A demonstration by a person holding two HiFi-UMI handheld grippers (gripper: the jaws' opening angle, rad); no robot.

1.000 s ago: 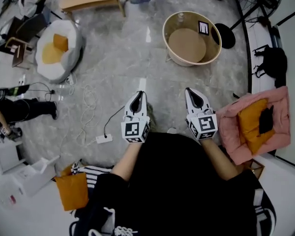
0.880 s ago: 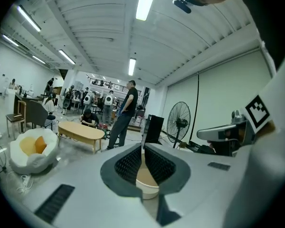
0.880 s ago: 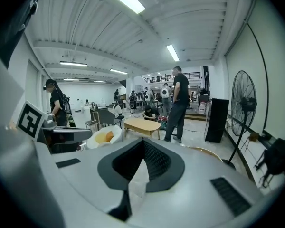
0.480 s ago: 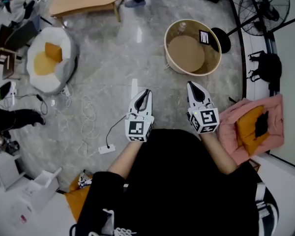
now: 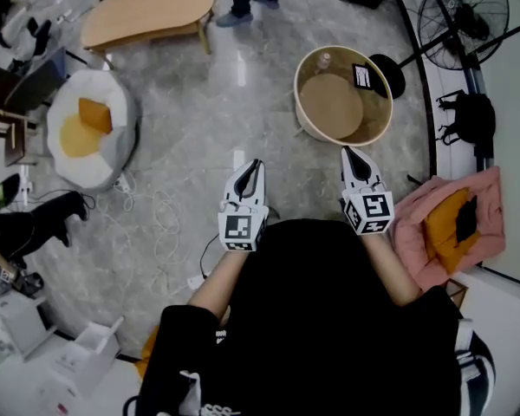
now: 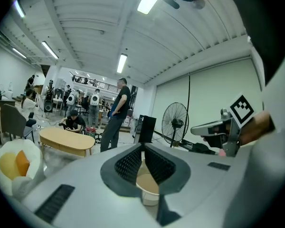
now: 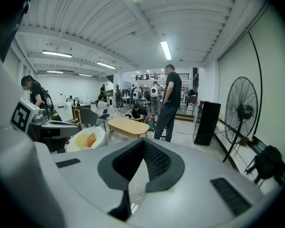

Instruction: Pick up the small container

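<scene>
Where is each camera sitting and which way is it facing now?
Head view: on the person's head, facing steeply down at the floor; both forearms, left gripper and right gripper show, pointing at the round rimmed table.
Left gripper view: on the left gripper, looking along its shut jaws at that table; right gripper at right.
Right gripper view: on the right gripper, along its shut jaws; left gripper at left.
Shared: both gripper views catch the fan, wooden table and standing person.

Head view looks steeply down from above onto the floor (image 5: 199, 111), with left gripper (image 5: 255, 165) and right gripper (image 5: 348, 153) close below. Gripper views sit low, facing forward along their jaws. Both share table (image 6: 66, 139), standing person (image 7: 170, 103), fan (image 7: 241, 109).
</scene>
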